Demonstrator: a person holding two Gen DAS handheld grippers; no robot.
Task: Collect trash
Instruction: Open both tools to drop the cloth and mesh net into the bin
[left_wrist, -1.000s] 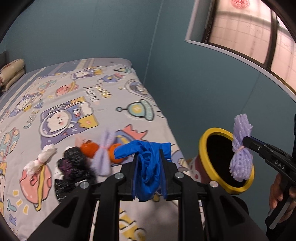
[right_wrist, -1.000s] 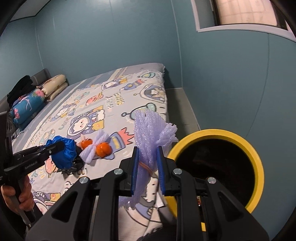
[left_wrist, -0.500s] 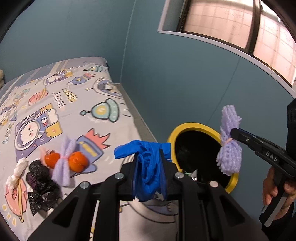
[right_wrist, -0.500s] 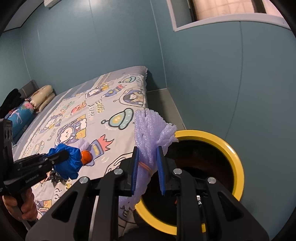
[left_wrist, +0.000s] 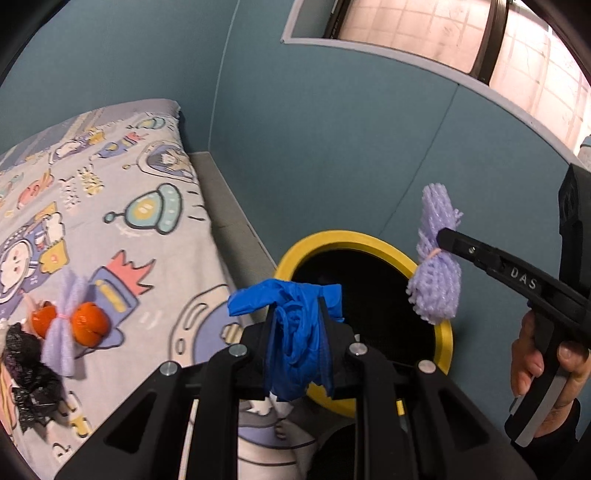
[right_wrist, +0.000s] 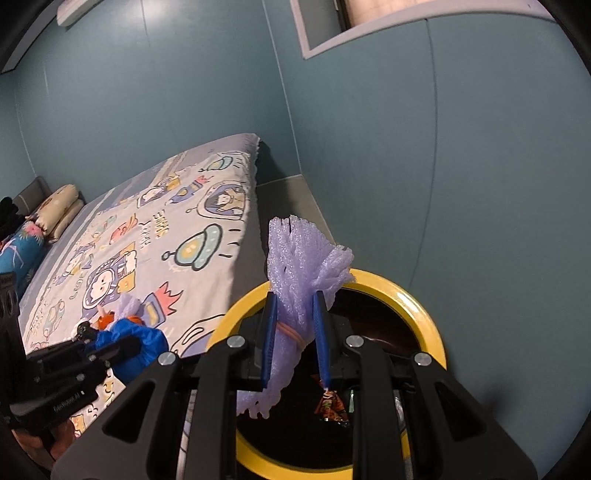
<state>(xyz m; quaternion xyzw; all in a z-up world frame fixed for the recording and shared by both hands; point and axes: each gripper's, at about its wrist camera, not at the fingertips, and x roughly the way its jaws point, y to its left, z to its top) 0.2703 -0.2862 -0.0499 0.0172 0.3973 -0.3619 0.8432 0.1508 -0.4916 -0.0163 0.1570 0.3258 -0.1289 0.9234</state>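
Both tools loaded, both near the bin. My right tool is clamped narrow on a purple foam fruit net, gripped at its rubber-banded waist; the net's long axis stands upright, one frill above the pads and one hanging below. In the right wrist view the yellow-rimmed trash bin fills the lower centre of the frame, and the net's lower frill hangs in front of its dark mouth, toward the left of the opening. That is the relation that matters: judged from here, the right tool is nearer to a clean drop.

My left tool is pinched on a crumpled blue glove. In the left wrist view the bin mouth lies just right of and beyond the glove, which overlaps the near left rim. More trash remains on the bed, lower left: orange pieces in a foam net and black plastic.
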